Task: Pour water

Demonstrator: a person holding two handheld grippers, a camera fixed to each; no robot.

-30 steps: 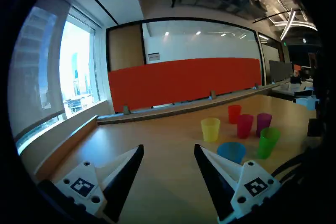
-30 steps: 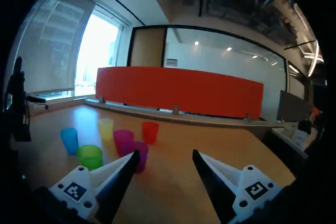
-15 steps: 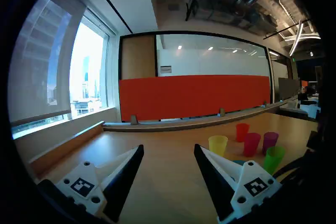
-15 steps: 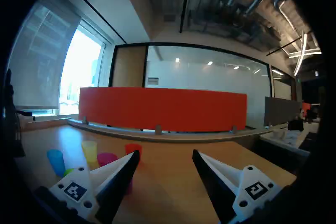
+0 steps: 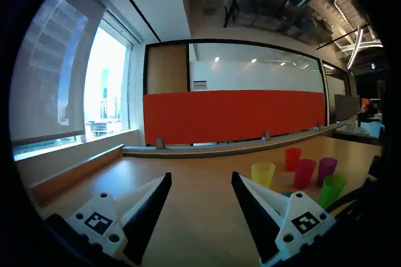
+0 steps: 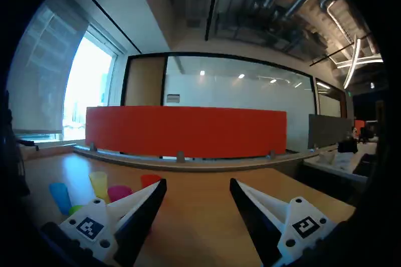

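- Presently the left gripper is hovering low over the wooden worktop. Its jaws are standing wide apart and gripping nothing.
- Likewise, the right gripper is hovering over the same worktop, with its jaws spread equally wide and nothing between them.
- In the left gripper view, a cluster of plastic cups is standing upright ahead and to the right of the left gripper.
  - A yellow cup is sitting just beyond the gripper's right finger.
  - A red cup is standing farther off.
  - A pink cup and a purple cup are standing side by side.
  - A green cup is sitting nearest the camera, at the right.
- In the right gripper view, the cluster is standing ahead and to the left of the right gripper. A blue cup is sitting outermost, followed by the yellow cup, the pink cup and the red cup. The gripper's left finger is partly covering the last two.
- Whether any cup is holding water cannot be told.
- A long red partition is running along the far edge of the worktop, ahead of both grippers.
- A bright window is showing to the left of the left gripper.
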